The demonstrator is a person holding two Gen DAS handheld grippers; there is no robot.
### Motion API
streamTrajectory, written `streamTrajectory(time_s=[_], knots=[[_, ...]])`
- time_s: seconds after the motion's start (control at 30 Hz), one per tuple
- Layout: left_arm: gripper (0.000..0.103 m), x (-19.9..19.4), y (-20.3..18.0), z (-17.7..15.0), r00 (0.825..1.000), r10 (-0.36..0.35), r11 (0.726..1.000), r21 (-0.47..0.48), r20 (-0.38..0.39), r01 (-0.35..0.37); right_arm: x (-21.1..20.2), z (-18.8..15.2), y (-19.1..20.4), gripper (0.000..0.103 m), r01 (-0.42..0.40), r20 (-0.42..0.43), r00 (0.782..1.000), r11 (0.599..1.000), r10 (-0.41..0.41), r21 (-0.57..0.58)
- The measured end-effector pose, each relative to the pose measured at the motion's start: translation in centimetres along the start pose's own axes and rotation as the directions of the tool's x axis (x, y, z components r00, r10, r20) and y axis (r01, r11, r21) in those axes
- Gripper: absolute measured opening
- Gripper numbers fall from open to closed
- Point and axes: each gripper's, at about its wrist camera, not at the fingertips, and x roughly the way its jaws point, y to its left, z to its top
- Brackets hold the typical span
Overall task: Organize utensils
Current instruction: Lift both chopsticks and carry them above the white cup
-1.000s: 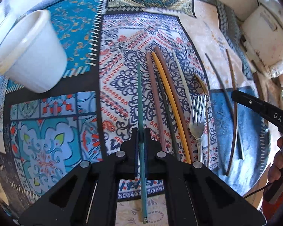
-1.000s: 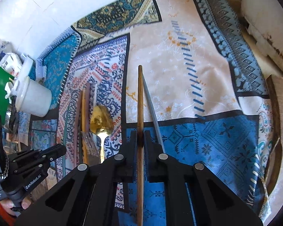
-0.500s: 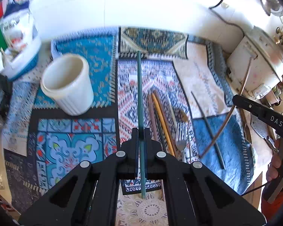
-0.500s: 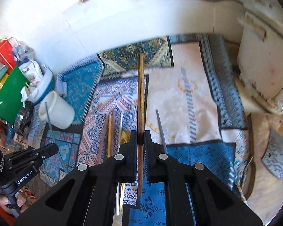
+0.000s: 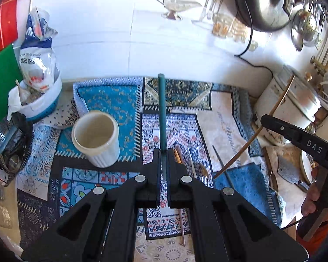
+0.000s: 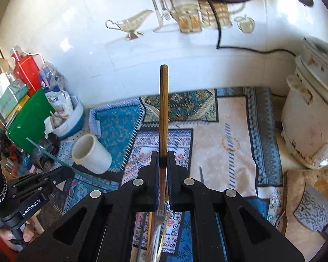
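- While clamped on a green chopstick point(image 5: 163, 113), the left gripper point(image 5: 163, 166) has the white cup point(image 5: 95, 139) at ten o'clock.
- Right gripper point(image 6: 163, 168) pinches a brown chopstick point(image 6: 163, 109) pointing to twelve o'clock above the patterned cloth point(image 6: 236, 135).

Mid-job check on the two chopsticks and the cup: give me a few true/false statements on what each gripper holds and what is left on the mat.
1. The left gripper is shut on the green chopstick. True.
2. The right gripper is open and holds nothing. False: it is shut on the brown chopstick.
3. The white cup lies tipped on its side. False: it stands upright on the patterned mat, mouth up.
4. No utensil shows inside the white cup. True.
5. Every utensil is off the mat. False: the yellow chopstick, the dark chopstick and others lie to the right of the left gripper.
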Motion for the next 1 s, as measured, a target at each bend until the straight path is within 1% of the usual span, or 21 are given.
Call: streamTrajectory(time_s=[0.27,0.57,0.87,1.0], knots=[[0.002,-3.1,1.0,2.3,0.994,0.037,0.999,-0.01,0.107,-0.036,-0.3,2.9,3.7,0.006,-0.059,0.059,0.996,0.995,0.064,-0.078],[0.002,-7.1,3.1,5.1,0.971,0.088,0.996,-0.054,0.224,-0.077,-0.3,5.7,8.1,0.006,-0.136,0.106,0.982,0.976,0.155,-0.17],[0.002,-8.7,5.6,7.0,0.949,0.153,0.986,-0.106,0.277,-0.128,0.9,7.7,12.0,0.006,-0.219,0.1,0.963,0.946,0.248,-0.24],[0.002,-8.1,6.9,7.6,0.946,0.173,0.981,-0.13,0.273,-0.142,1.9,8.0,13.5,0.006,-0.252,0.084,0.956,0.932,0.282,-0.262]])
